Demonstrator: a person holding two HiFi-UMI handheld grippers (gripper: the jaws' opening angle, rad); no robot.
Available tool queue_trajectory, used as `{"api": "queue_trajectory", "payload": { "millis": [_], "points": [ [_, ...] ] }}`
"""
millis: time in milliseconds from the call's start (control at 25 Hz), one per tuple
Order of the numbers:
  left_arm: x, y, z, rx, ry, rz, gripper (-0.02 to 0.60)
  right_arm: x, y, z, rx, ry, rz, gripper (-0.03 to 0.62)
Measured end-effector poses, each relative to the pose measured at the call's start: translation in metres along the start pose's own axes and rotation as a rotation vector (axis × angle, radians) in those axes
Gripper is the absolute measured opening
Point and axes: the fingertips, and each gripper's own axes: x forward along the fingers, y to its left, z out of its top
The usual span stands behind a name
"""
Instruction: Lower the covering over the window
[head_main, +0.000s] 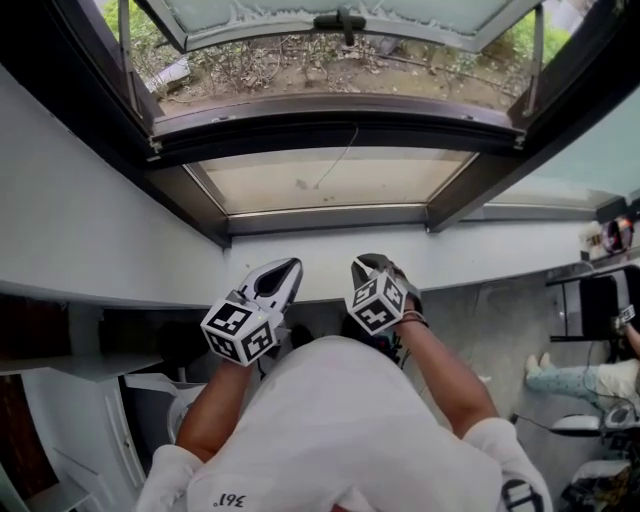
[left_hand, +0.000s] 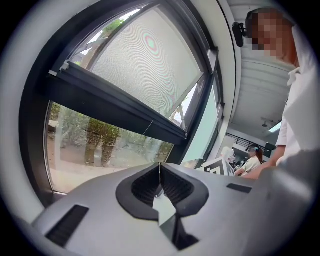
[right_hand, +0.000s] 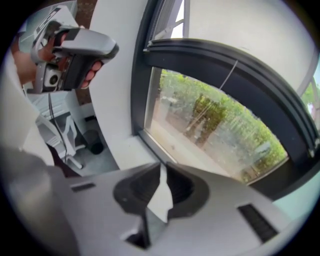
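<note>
On the left, my left claw (left_hand: 160, 167) is clamped shut on the thin pull cord (left_hand: 156, 142). From its tips the cord rises almost straight up the middle of the left gripper view to the dark bottom rail (left_hand: 120, 100), with the mesh shade (left_hand: 145, 60) filling the upper part above it and bare window glass (left_hand: 100, 145) below. That makes the cord's long axis my pull line, I judge: straight down along it. To the right, my right claw (right_hand: 161, 172) is empty, its jaws a narrow slit. Its view shows the cord well apart, at upper right, so the left hand is nearer.
</note>
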Motion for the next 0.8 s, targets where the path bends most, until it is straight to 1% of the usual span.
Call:
{"api": "queue_trajectory", "payload": {
  "millis": [480, 800],
  "points": [
    [-0.034, 0.020, -0.008, 0.006, 0.020, -0.026, 0.020, -0.013, 0.021, 0.024, 0.046, -0.023, -0.051, 0.031],
    [-0.046, 0.019, -0.014, -0.002, 0.041, -0.056, 0.020, -0.029, 0.025, 0.034, 0.098, -0.065, -0.085, 0.031]
  ]
}}
